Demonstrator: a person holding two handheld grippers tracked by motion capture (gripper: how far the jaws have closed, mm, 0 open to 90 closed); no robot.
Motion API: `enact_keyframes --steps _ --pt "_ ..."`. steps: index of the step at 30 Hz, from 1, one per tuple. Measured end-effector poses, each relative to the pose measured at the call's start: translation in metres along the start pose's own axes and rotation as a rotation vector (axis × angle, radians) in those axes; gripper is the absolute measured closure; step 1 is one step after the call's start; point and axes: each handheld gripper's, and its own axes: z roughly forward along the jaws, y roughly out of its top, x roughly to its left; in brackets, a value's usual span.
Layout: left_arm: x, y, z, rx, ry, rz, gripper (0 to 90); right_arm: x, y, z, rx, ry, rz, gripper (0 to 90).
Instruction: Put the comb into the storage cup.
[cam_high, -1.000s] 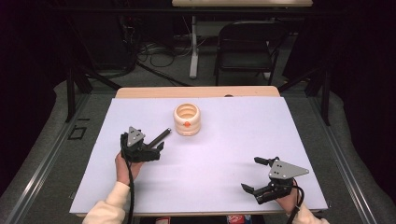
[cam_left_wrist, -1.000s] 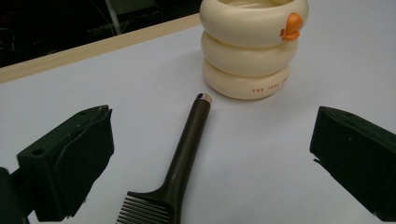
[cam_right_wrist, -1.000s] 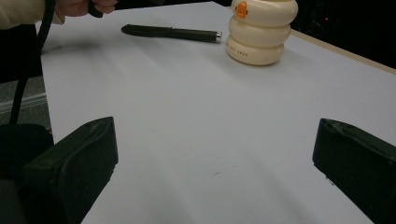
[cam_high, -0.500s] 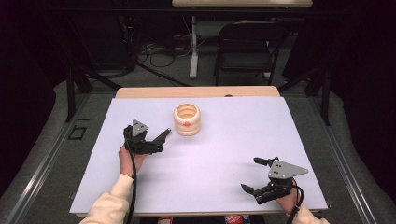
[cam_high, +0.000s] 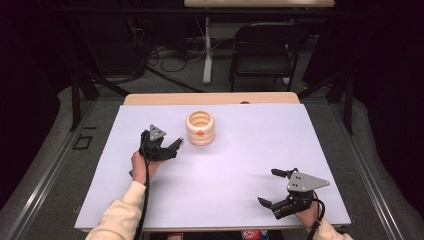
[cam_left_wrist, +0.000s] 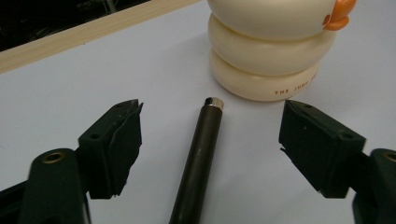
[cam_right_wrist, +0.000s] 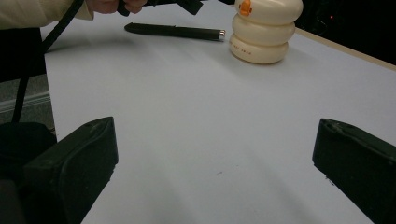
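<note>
- The left gripper (cam_high: 169, 147) hangs over the black pen (cam_left_wrist: 198, 156), jaws spread wide on either side of its barrel and not touching it, apparently lined up to pinch it.
- The pen lies flat on the white table (cam_high: 240, 165), its metal tip just beside the cream ringed holder (cam_high: 200, 128), probably its destination.
- The right gripper (cam_high: 275, 189) sits well apart near the table's front edge, jaws wide and empty, out of the way.
</note>
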Motion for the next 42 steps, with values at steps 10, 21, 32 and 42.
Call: enact_keyframes --steps 10,21,32,42 --pt "0.003 0.006 0.011 0.036 -0.024 0.027 53.4 0.000 0.000 0.000 0.006 0.001 -0.002 0.0" --pt "0.010 0.010 0.031 0.117 -0.098 0.031 83.9 0.000 -0.001 0.001 0.011 0.002 -0.001 0.0" --pt "0.011 0.015 0.046 0.191 -0.133 0.058 89.9 0.000 -0.001 0.001 0.012 0.002 0.000 0.0" --pt "0.010 0.017 0.057 0.237 -0.115 0.087 89.9 0.000 -0.001 0.001 0.015 0.003 -0.002 0.0"
